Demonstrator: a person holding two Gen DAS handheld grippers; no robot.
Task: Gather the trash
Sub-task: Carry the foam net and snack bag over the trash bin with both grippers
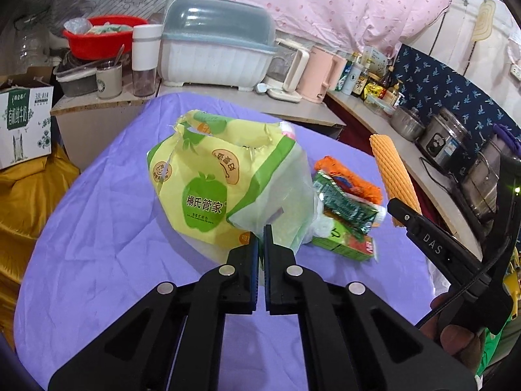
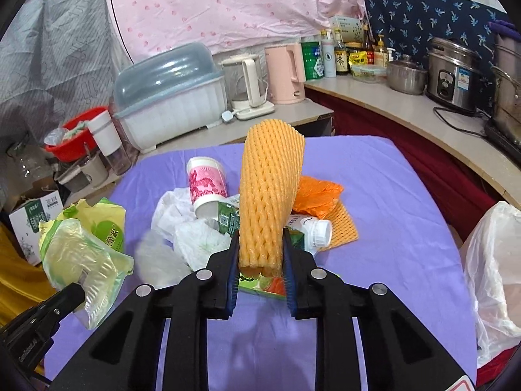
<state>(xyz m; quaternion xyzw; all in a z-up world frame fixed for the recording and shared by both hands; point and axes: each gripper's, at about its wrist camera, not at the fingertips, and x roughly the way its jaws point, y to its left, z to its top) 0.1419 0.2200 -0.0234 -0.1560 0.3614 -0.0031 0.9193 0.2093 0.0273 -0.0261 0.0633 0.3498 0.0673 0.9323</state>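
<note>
Both grippers grip: left gripper pinches the crinkly yellow-green plastic bag; right gripper squeezes the light, springy orange foam-net sleeve at its near end.

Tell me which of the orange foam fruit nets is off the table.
The rolled foam net pinched between the right gripper fingers, standing upright. The other orange nets lie flat on the purple cloth.

Glossy plastic bag, ribbed foam netting, matt creased purple cloth
</note>
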